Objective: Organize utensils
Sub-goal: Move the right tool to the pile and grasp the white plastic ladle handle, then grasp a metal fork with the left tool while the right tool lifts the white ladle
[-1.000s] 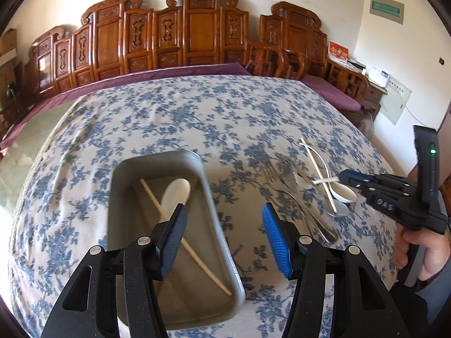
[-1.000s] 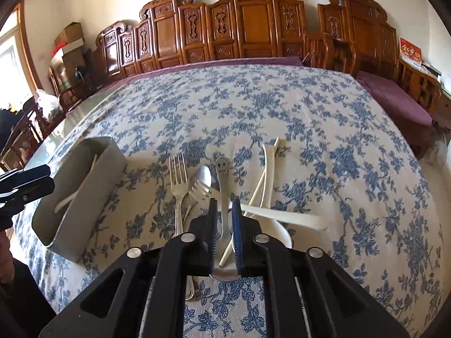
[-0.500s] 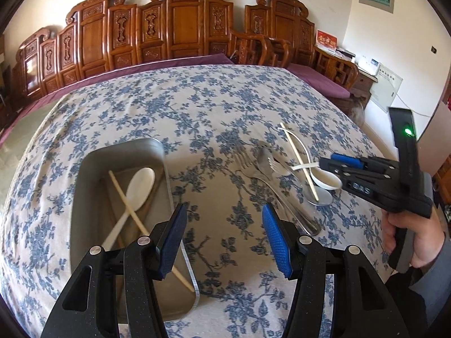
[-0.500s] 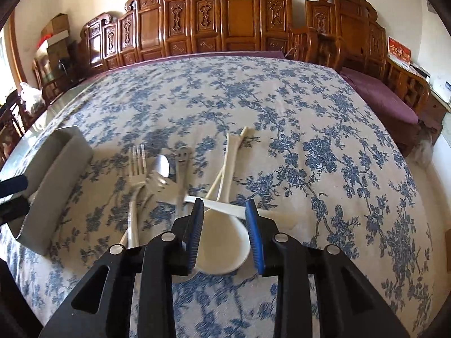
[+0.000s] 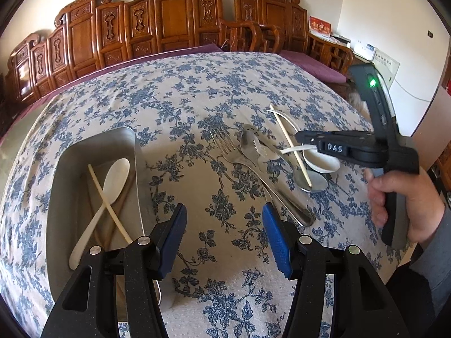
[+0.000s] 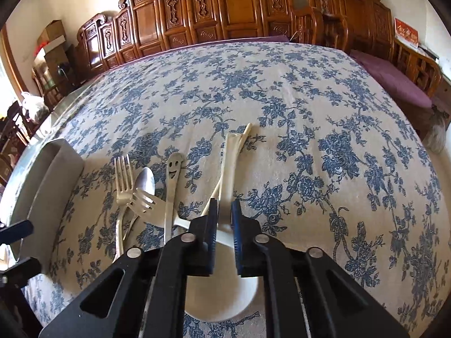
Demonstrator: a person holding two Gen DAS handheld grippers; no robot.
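A grey metal tray point(image 5: 132, 146) holds a cream spoon point(image 5: 112, 180) and chopsticks point(image 5: 110, 205). My left gripper point(image 5: 224, 233) is open and empty above the cloth, right of the tray. A pile lies to the right: metal fork point(image 6: 122, 177), metal spoon point(image 6: 146, 180), smiley-handled utensil point(image 6: 172, 180), white plastic fork point(image 6: 146, 202), white ladle spoon point(image 6: 228, 163), one chopstick point(image 5: 290, 146). My right gripper point(image 6: 224, 214) has closed to a narrow gap around the white ladle spoon's handle; it also shows in the left wrist view point(image 5: 301, 138).
The table carries a blue floral cloth point(image 6: 282, 98). Carved wooden chairs point(image 6: 225, 5) line the far side. The tray point(image 6: 48, 169) stands at the left in the right wrist view. A purple cushion point(image 6: 394, 84) lies at the right.
My right gripper opened, moved forward over the white ladle spoon and closed on its handle. My left gripper drifted right, away from the tray, still open.
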